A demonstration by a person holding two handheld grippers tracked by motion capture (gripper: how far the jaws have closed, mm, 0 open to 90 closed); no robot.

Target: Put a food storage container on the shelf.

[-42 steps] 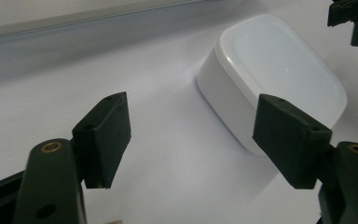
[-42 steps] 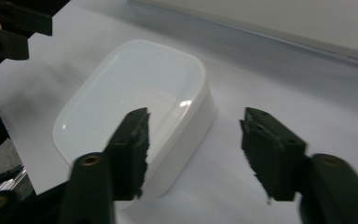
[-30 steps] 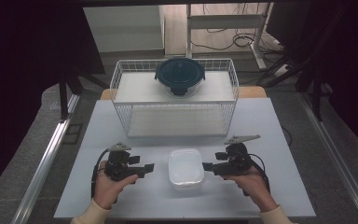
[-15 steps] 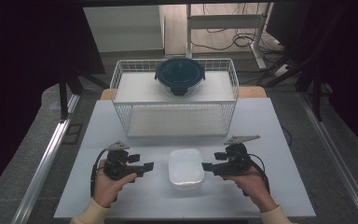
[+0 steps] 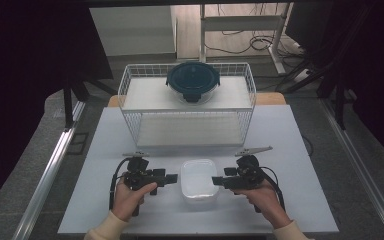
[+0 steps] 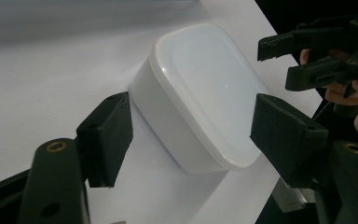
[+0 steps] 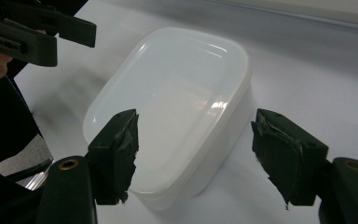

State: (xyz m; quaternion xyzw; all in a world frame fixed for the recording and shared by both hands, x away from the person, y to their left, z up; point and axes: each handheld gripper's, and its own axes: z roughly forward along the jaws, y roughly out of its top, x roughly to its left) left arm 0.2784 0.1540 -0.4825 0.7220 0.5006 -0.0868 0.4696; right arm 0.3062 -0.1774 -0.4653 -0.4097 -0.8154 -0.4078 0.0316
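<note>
High view: white lidded container [image 5: 198, 180] sits on the near middle of the white table [image 5: 300, 150], between the left gripper [image 5: 172, 178] and right gripper [image 5: 217, 181]. Both point inward at it from either side, tips just beside its walls, not visibly touching. Compared with a second ago, hands and box sit in the same spots; the only change is that both sets of jaws have just been closing a bit. Far side: wire basket [image 5: 130, 90] with a dark round lidded bowl [image 5: 193, 80] on top, untouched.

Left gripper view: jaws spread, container [image 6: 200, 93] ahead of them and partly between, clear gap at both pads [image 6: 107, 135]. Right gripper [image 6: 279, 60] visible beyond the box.

Right gripper view: same story, pads [image 7: 116, 149] spread, container [image 7: 168, 107] sitting in the gap, no contact. Left gripper [image 7: 51, 35] at top left.

Read: pre-grasp, jaws narrowing toward the box. Likely a two-sided hold or lid removal next; nothing gripped yet.
</note>
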